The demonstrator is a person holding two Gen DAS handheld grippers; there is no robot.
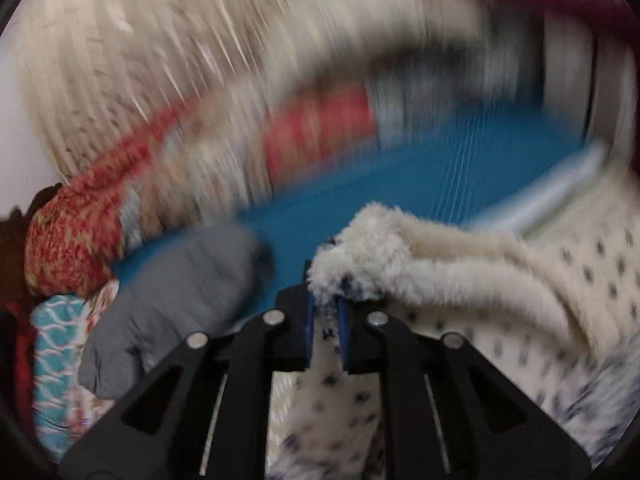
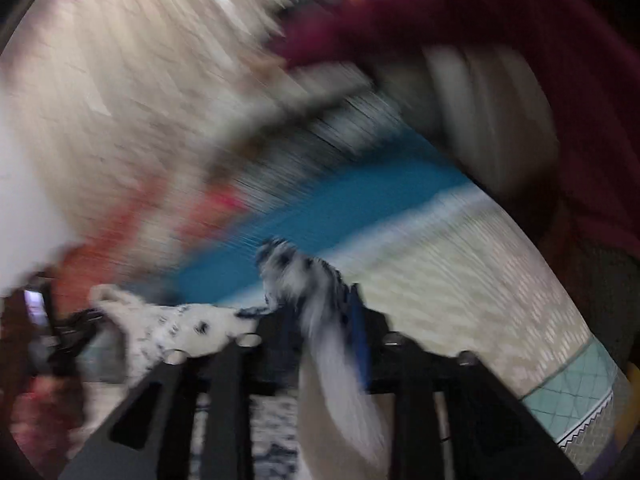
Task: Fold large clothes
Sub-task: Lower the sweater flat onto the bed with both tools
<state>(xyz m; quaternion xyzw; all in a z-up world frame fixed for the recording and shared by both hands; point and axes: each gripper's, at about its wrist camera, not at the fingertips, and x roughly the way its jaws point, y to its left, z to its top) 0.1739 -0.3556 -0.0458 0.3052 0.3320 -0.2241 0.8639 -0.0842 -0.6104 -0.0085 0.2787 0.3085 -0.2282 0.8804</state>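
Note:
A white fleece garment with dark spots (image 1: 460, 264) hangs from both grippers above a blue surface (image 1: 400, 184). My left gripper (image 1: 326, 300) is shut on a fluffy edge of it; the fabric trails right and down between the fingers. In the right wrist view my right gripper (image 2: 320, 308) is shut on another edge of the spotted fleece (image 2: 292, 268), which stretches left (image 2: 176, 324) toward the other gripper at the far left. Both views are blurred by motion.
A grey cloth (image 1: 180, 300) lies left of my left gripper. Red patterned fabric (image 1: 80, 232) and teal patterned fabric (image 1: 56, 360) pile at the left. A cream patterned cover (image 2: 460, 280) lies right of the blue surface. A maroon sleeve (image 2: 480, 20) is at the upper right.

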